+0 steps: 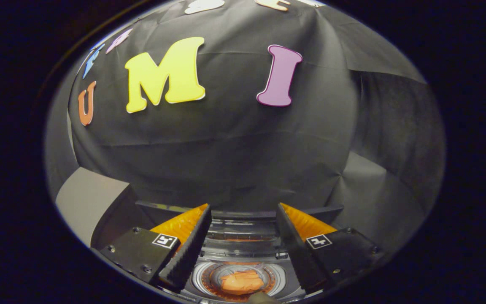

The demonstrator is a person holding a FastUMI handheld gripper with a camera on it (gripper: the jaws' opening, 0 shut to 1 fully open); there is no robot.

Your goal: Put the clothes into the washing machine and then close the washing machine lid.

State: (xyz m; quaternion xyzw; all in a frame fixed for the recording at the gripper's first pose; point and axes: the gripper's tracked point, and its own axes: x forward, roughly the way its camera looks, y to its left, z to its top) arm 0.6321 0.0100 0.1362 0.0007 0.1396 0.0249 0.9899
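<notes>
A crumpled orange cloth (241, 282) lies inside the round drum of a small washing machine (243, 253), ringed by a pale circular rim. The machine's top is grey, ridged plastic with its opening uncovered. The gripper (243, 219) hovers above, its ribbed, wedge-shaped fingers (188, 249) spread wide and empty; the cloth sits below, in the gap between them. Black cloth wall (234, 160) lies beyond.
</notes>
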